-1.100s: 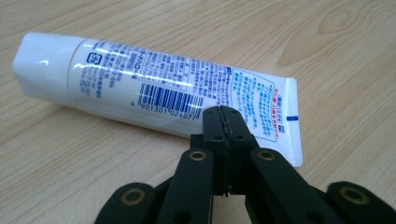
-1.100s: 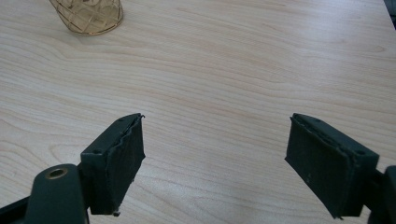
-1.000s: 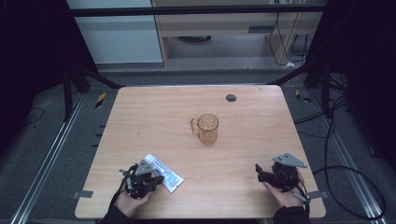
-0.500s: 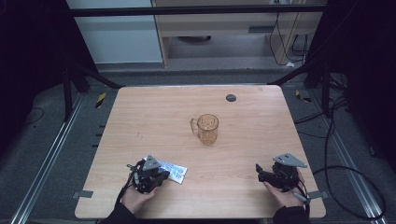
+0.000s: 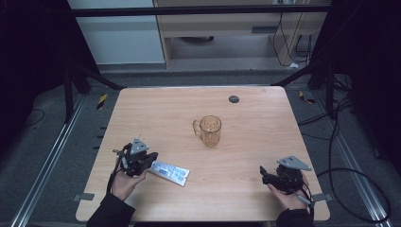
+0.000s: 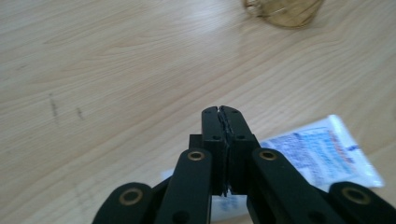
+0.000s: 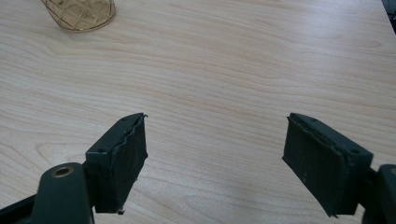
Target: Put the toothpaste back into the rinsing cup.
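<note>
A white sachet with blue print point(image 5: 169, 172) lies flat on the wooden table point(image 5: 255, 123) near the front left. My left gripper point(image 5: 152, 160) hovers just over its left end, pointing right, with the jaws pressed together. In the left gripper view the tips point(image 6: 220, 112) meet with nothing showing between them, and the sachet point(image 6: 322, 154) lies below and to their right. An amber glass mug point(image 5: 210, 130) stands upright at the table's middle. At the front right my right gripper point(image 5: 263, 173) is open; in its own view the jaws point(image 7: 215, 119) stand wide apart over bare wood.
A small black round disc point(image 5: 233, 99) sits near the table's far edge. The mug's base shows at the top of both gripper views point(image 6: 285, 9) point(image 7: 81, 14). Dark frame posts and cables flank the table.
The left gripper has moved up and away from the front edge, jaws still together. The sachet has turned a little flatter and otherwise stayed where it was. The right gripper has not moved.
</note>
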The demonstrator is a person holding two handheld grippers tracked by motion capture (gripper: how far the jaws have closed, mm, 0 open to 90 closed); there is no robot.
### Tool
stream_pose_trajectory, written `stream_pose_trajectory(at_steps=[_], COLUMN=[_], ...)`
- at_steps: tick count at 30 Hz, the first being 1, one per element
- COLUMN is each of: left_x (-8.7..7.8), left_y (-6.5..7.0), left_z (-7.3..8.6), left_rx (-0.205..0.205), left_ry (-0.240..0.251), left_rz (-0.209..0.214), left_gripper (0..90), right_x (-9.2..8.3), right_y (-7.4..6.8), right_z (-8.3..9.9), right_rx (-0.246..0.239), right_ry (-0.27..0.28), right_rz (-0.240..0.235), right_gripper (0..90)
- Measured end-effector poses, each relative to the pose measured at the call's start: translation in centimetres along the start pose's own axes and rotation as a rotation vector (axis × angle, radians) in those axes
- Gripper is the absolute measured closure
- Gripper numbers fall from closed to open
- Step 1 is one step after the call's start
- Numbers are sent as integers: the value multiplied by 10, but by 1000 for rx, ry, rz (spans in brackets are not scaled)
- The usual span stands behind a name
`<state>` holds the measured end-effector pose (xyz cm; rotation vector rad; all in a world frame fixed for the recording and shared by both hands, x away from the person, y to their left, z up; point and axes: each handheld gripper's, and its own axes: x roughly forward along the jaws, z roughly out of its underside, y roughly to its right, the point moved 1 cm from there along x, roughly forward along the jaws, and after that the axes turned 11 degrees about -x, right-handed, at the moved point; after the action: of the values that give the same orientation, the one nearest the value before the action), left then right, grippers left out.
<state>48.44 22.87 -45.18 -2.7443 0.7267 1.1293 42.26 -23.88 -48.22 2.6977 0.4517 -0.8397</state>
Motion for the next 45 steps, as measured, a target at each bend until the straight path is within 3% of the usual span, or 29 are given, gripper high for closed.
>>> stream_pose_trajectory(at_steps=[8,14,19,45], left_x=[20,20,17,-10], left_y=[-15,-15,-14,-7], left_z=[0,3,5,30], left_rx=[-3,4,8,16], left_ry=[-100,-126,-113,-150], left_rz=[-4,16,27,57], left_gripper=[889,890,891,891], right_x=[1,1,0,-1], right_y=[0,0,1,3], right_z=[1,2,2,5], right_rx=[-9,-11,-10,-17], right_ry=[3,3,0,-5], right_rz=[4,2,-1,14], right_gripper=[216,214,214,214])
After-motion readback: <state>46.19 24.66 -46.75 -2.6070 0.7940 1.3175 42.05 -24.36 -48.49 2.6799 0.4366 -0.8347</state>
